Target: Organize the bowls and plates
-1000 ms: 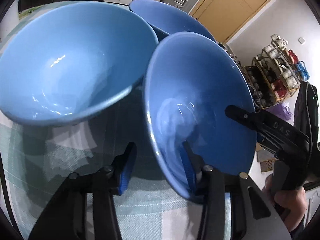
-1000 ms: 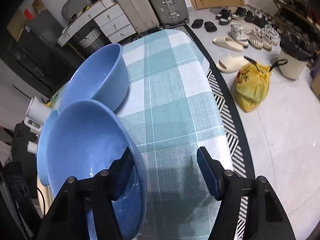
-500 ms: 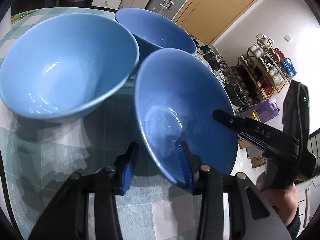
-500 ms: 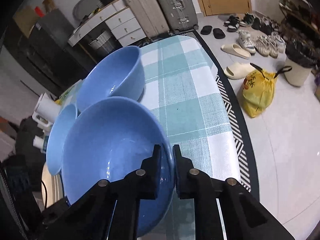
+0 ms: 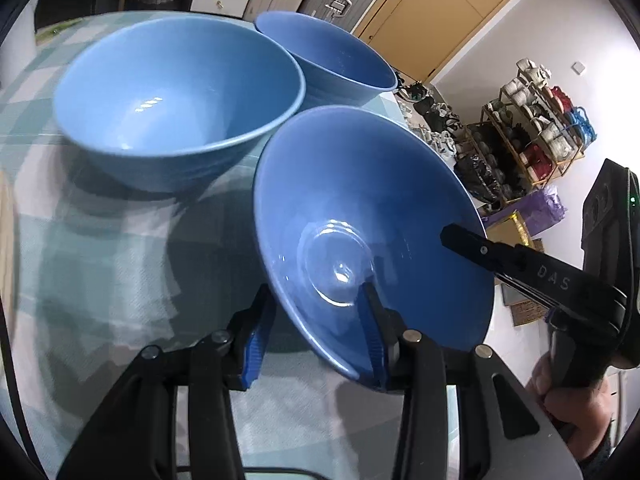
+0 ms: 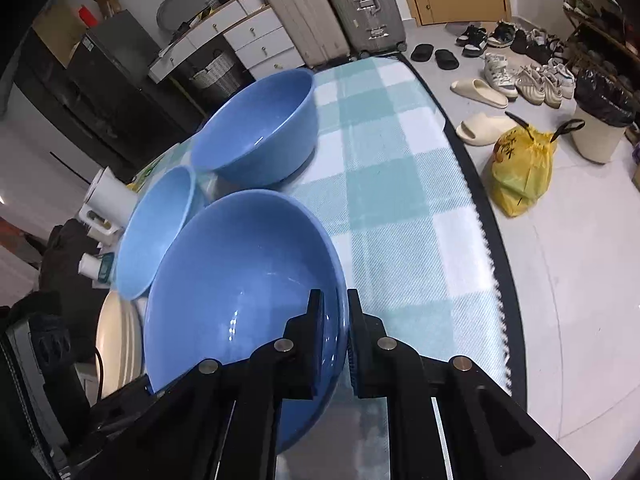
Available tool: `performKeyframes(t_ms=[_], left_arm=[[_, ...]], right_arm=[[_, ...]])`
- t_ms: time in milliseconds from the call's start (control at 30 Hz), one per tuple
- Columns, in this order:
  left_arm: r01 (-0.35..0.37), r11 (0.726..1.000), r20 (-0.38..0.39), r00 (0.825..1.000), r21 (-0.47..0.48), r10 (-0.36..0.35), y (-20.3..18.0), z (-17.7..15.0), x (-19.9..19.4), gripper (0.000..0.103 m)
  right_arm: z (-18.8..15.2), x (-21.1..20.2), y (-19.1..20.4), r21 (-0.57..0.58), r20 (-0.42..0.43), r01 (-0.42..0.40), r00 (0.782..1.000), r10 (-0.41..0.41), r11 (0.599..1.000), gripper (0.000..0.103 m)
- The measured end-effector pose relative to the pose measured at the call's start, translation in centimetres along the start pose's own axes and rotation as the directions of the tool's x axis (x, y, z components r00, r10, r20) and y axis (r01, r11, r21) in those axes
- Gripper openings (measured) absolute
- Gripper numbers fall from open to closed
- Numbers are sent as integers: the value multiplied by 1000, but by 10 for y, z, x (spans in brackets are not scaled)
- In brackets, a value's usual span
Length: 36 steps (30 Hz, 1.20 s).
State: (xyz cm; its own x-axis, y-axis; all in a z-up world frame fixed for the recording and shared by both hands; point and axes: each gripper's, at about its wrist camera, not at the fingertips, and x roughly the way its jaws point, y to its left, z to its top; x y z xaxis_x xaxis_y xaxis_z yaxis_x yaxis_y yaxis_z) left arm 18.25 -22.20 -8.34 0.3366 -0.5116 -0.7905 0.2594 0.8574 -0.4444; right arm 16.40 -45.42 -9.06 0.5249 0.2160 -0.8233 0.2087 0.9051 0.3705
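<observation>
Three blue bowls are in view. The nearest blue bowl [image 5: 360, 220] [image 6: 240, 280] is tilted and held above the checked tablecloth [image 6: 400, 200]. My left gripper [image 5: 316, 320] is shut on its near wall, one finger inside and one outside. My right gripper [image 6: 334, 308] is shut on the opposite rim and shows in the left wrist view as a black finger [image 5: 472, 246] reaching in from the right. A second bowl [image 5: 176, 92] [image 6: 156, 228] and a third bowl [image 5: 340, 60] [image 6: 260, 128] stand upright on the cloth behind it.
Cream plates [image 6: 120, 340] lie stacked at the table's left, beside a white cup [image 6: 108, 196]. The table edge [image 6: 480, 220] runs down the right. On the floor beyond it are a yellow bag [image 6: 520, 168], shoes, a bin and suitcases [image 6: 360, 4].
My right gripper has closed on the held bowl's rim. Both grippers and the bowl have drawn back from the two standing bowls and risen a little.
</observation>
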Motion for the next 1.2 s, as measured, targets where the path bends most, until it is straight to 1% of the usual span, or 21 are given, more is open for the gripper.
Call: performKeyframes(t_ms=[200, 367, 533, 633, 800, 867, 1000, 1100, 1200], left_arm=[[-43, 999, 28, 999, 15, 42, 18, -17, -22, 41], [-75, 997, 30, 997, 30, 74, 29, -37, -36, 41], [-83, 996, 41, 996, 22, 82, 41, -53, -51, 41], [-92, 995, 52, 995, 35, 90, 48, -61, -60, 41], [-102, 994, 57, 993, 38, 100, 62, -73, -73, 42], [-103, 994, 64, 993, 40, 100, 66, -74, -77, 42], [-111, 992, 63, 992, 52, 108, 73, -79, -78, 42], [-115, 992, 49, 992, 51, 113, 76, -80, -75, 42], [-116, 992, 44, 993, 49, 114, 79, -79, -73, 42]], right_arm=[[-35, 5, 17, 6, -44, -59, 997, 59, 998, 11], [-61, 1, 37, -7, -48, -80, 996, 80, 997, 11], [-82, -4, 49, 4, -70, -108, 992, 108, 994, 11], [-95, -6, 55, 13, -82, -130, 988, 130, 991, 11], [-109, -6, 61, 40, -89, -170, 981, 173, 985, 11], [-111, -5, 66, 30, -86, -167, 982, 169, 985, 11], [-113, -7, 79, -6, -71, -137, 988, 136, 991, 11], [-111, -8, 88, -38, -60, -105, 993, 103, 994, 11], [-111, -9, 92, -44, -53, -83, 995, 81, 996, 11]])
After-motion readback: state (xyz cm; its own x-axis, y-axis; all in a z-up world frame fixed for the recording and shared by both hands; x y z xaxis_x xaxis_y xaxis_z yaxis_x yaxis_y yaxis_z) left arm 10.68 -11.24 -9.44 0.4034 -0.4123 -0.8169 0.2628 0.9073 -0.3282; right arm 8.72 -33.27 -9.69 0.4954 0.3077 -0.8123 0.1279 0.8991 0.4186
